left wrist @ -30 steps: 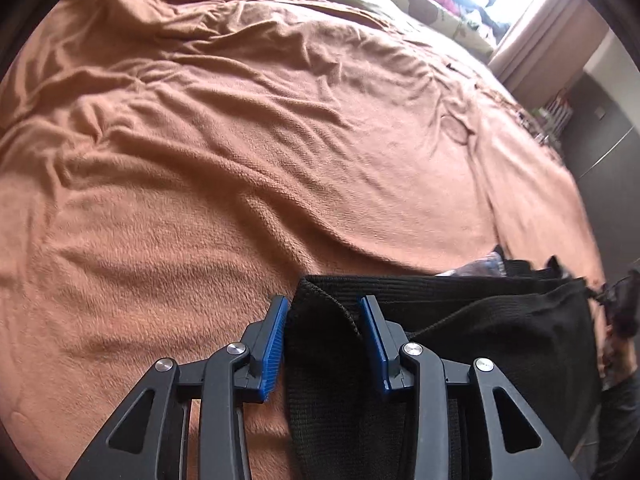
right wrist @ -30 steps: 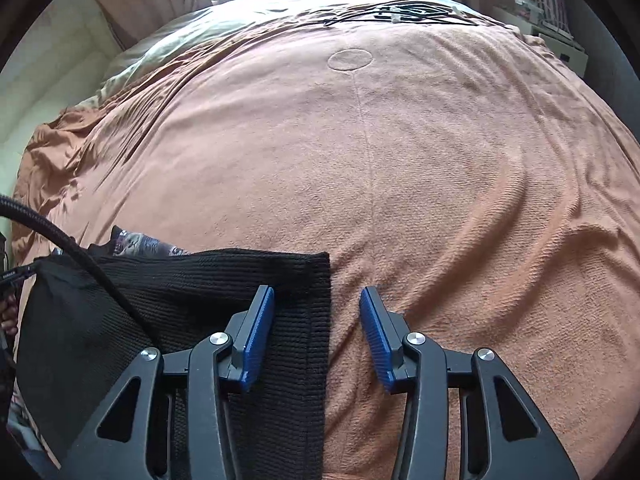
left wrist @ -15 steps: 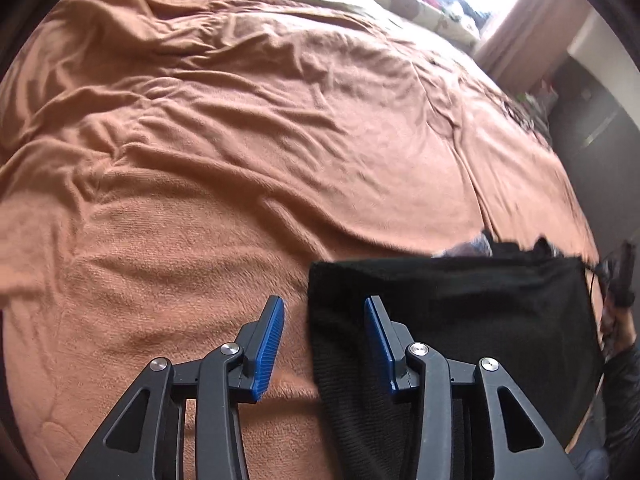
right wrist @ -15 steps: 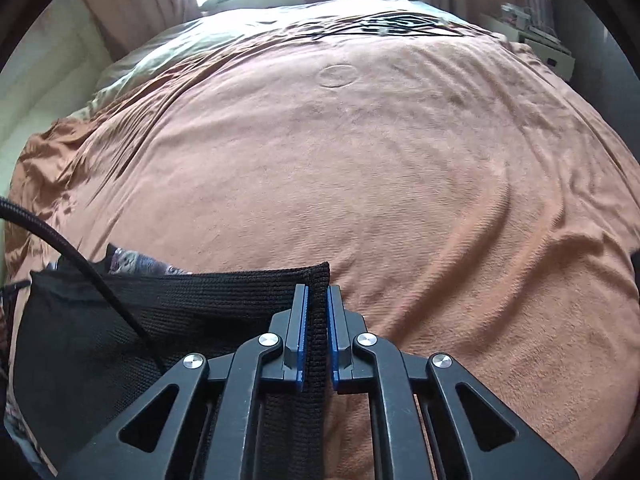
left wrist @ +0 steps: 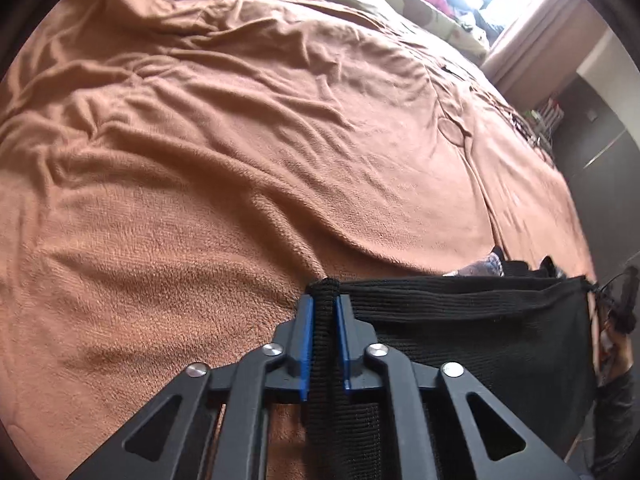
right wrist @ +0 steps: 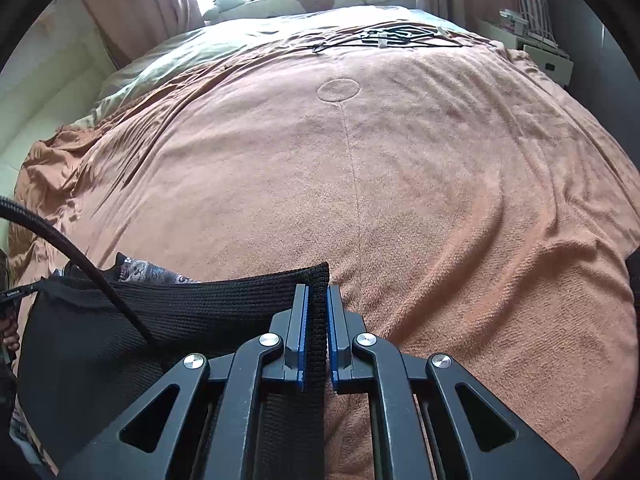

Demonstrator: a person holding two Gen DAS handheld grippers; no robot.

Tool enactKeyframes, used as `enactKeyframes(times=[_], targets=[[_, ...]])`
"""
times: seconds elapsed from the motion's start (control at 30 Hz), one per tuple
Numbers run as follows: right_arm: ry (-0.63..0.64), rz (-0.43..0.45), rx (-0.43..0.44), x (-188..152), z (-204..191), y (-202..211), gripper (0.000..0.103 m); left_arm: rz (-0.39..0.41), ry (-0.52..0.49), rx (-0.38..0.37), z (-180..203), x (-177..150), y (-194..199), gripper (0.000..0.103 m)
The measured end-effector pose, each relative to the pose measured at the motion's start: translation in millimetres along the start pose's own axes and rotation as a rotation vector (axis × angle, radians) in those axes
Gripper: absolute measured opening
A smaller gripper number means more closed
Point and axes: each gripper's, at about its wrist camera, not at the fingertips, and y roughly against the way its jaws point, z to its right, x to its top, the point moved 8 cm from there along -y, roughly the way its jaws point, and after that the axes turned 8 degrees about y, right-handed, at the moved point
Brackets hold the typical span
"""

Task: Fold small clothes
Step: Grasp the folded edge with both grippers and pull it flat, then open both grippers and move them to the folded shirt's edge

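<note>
A black knitted garment [left wrist: 472,336] lies on the near part of an orange blanket [left wrist: 240,160] that covers a bed. In the left wrist view my left gripper [left wrist: 324,300] is shut on the garment's left corner, with the knit bunched up between the blue pads. In the right wrist view the same black garment [right wrist: 180,312] stretches to the left, and my right gripper [right wrist: 317,289] is shut on its right corner. A patterned grey cloth [right wrist: 152,274] peeks out from behind the garment's far edge.
The orange blanket [right wrist: 400,180] spreads wide ahead of both grippers. A pile of black cables [right wrist: 396,36] lies at the bed's far end, before pillows and a bright window. A black cord [right wrist: 72,248] crosses the right wrist view's left side. A white shelf [right wrist: 536,48] stands far right.
Both grippers went from open to shut on the black garment's corners, the right one first and the left one just now. The garment's top edge now runs taut between them.
</note>
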Motion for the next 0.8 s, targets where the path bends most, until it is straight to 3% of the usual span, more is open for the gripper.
enactKeyframes(times=[0.07,0.27,0.4,0.7,0.77,0.8], targets=[[0.004,0.011,-0.002,2,0,6,0.005,0.033,-0.019,0.038,3,3,6,0.007],[0.012,0.062,-0.013,13,-1,23,0.005,0.159,-0.017,0.048,8,25,46,0.006],[0.024,0.067,-0.031,22,-2,21,0.005,0.191,-0.010,0.063,10,39,57,0.006],[0.025,0.000,-0.057,29,-3,-21,0.005,0.162,-0.001,0.152,5,50,18,0.006],[0.016,-0.037,-0.059,27,-1,-31,0.008,0.110,0.020,0.160,1,46,4,0.008],[0.017,-0.051,-0.055,26,-2,-32,0.014,0.089,0.030,0.162,-1,44,0,0.009]])
